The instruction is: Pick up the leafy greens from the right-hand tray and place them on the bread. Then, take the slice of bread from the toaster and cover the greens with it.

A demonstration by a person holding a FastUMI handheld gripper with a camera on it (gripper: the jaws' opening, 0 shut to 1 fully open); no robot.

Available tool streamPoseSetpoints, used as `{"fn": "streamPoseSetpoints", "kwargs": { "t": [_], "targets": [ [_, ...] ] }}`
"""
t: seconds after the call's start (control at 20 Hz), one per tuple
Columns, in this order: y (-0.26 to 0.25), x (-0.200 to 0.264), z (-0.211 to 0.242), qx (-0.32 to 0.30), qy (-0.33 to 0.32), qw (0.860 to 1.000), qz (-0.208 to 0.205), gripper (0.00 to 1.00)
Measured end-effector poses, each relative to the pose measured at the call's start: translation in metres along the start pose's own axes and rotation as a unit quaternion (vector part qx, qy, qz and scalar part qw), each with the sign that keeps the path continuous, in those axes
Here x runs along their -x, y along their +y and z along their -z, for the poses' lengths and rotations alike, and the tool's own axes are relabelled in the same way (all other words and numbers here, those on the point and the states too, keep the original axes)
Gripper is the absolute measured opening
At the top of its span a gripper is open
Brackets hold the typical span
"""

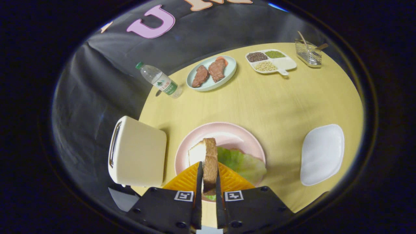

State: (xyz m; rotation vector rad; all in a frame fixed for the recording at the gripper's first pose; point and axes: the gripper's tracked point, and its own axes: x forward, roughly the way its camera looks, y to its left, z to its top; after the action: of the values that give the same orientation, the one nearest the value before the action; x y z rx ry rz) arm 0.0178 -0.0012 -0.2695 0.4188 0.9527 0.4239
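My gripper (208,177) is shut on a slice of bread (210,162), held on edge with its brown crust facing me. It hangs just above the pink plate (227,133). On that plate lie the leafy greens (242,162), spread over another white slice of bread (196,152) whose corner shows left of the held slice. The cream toaster (138,151) stands left of the plate, its slot on the far left side. The white right-hand tray (321,154) lies bare to the right.
A water bottle (159,80) lies on its side at the table's far left edge. Beyond are a pale blue plate with meat pieces (211,72), a divided dish of grains (269,61) and a wire basket (308,52). The round yellow table (276,104) drops off behind the toaster.
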Motion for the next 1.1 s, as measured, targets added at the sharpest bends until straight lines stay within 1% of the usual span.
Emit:
{"fn": "streamPoseSetpoints", "kwargs": {
  "t": [0.2,0.3,0.4,0.5,0.6,0.8,0.95,1.1],
  "targets": [
    [-0.024,0.004,0.005,0.011,0.008,0.999,0.043,0.45],
    [-0.030,0.007,0.008,0.017,0.015,0.998,0.056,0.55],
    [-0.026,0.012,0.006,0.016,0.010,0.999,0.050,0.54],
    [-0.025,0.021,0.004,0.024,0.004,0.998,0.057,0.54],
    [-0.025,0.032,0.001,0.044,-0.003,0.997,0.070,0.54],
    [-0.018,0.055,-0.007,0.079,-0.027,0.993,0.083,0.54],
    [-0.022,0.083,-0.023,0.090,-0.067,0.988,0.110,0.54],
    [-0.027,0.117,-0.039,0.100,-0.114,0.979,0.139,0.54]
  ]
}}
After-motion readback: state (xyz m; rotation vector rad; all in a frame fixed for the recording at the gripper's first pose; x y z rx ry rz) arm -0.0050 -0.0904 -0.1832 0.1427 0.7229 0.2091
